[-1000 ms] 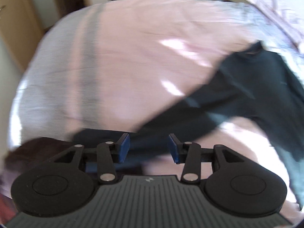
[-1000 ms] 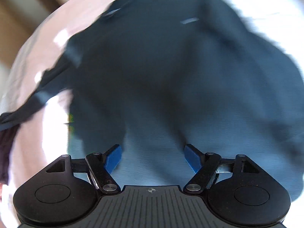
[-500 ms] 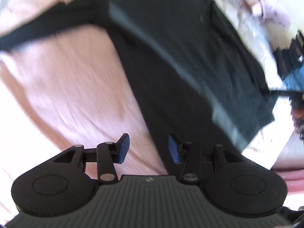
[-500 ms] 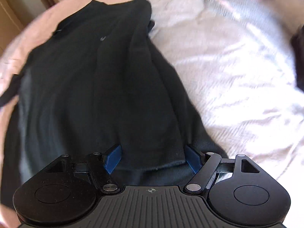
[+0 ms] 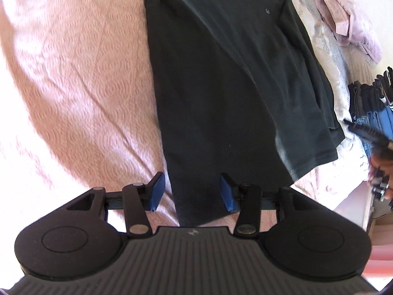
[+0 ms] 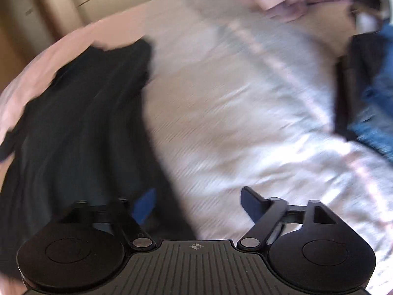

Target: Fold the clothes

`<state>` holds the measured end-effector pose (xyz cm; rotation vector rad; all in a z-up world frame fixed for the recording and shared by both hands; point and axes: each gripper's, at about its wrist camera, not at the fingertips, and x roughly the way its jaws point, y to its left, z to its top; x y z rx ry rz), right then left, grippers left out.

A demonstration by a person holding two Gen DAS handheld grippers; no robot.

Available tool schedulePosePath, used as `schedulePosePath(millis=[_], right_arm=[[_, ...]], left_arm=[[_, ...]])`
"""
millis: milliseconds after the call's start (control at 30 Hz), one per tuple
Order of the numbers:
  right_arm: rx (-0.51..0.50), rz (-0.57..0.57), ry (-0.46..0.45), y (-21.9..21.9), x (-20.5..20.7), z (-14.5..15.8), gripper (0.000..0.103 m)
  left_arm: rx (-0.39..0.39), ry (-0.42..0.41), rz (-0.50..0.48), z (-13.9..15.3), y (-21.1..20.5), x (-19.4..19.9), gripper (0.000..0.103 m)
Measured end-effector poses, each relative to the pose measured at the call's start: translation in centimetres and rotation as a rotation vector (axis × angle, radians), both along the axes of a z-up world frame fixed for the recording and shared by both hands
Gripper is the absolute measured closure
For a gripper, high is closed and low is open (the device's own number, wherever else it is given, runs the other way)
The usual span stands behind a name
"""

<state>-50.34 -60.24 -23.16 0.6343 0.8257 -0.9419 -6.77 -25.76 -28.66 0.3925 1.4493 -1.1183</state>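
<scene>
Pink bedspread [image 5: 73, 78] fills the scene, and the dark shirt [image 5: 221, 86] lies flat along it, lengthwise. Left gripper [image 5: 191, 191] hovers spread wide, empty, over the shirt's near hem edge; open bedspread lies beside that edge. Right gripper [image 6: 199, 204] is likewise released, just off the shirt's [image 6: 81, 135] other side over bare cover, badly blurred. Beyond that side, folded clothes [image 5: 371, 103] and a pink garment [image 5: 343, 17] crowd in.

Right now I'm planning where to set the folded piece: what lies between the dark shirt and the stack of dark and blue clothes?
Only bare, rumpled bedspread separates the dark shirt from the stack, in the right wrist view.
</scene>
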Motion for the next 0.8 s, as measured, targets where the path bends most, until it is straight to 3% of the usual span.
schedulePosePath(millis=[33,67,100,133,167,200,400,500,600,800], right_arm=[[0.016,0.016,-0.001,0.1,-0.1,0.2,0.022],[0.033,0.032,-0.001,0.2,-0.3,0.4,0.022],[0.049,0.047,-0.002,0.4,-0.4,0.6,0.028],[0.066,0.063,-0.003,0.5,-0.5,0.8,0.063],[0.082,0.079,-0.003,0.6,-0.6,1.0,0.087],[0.098,0.095,-0.004,0.7,-0.8,1.2,0.096],[0.197,0.19,-0.008,1.4,-1.6,2.4,0.099],[0.239,0.236,0.001,2.1,-2.0,3.0,0.1],[0.267,0.246,0.045,4.0,-2.9,2.7,0.1],[0.378,0.147,0.061,6.4,-5.4,-1.5,0.099]], left_arm=[[0.003,-0.001,-0.006,-0.2,-0.1,-0.1,0.068],[0.004,-0.004,-0.014,-0.3,-0.2,-0.3,0.087],[0.007,-0.009,-0.025,-0.4,-0.4,-0.4,0.096],[0.004,-0.012,-0.03,-0.2,-0.4,-0.3,0.099],[-0.007,-0.018,-0.034,0.2,-0.2,-0.3,0.1],[-0.02,-0.031,-0.044,0.8,0.1,-0.3,0.1],[-0.044,-0.079,-0.059,6.5,3.4,1.2,0.1],[-0.026,-0.092,-0.077,7.6,4.6,1.1,0.1],[0.011,-0.07,-0.079,6.3,6.2,0.6,0.1],[0.086,-0.03,-0.039,3.1,8.1,-0.2,0.099]])
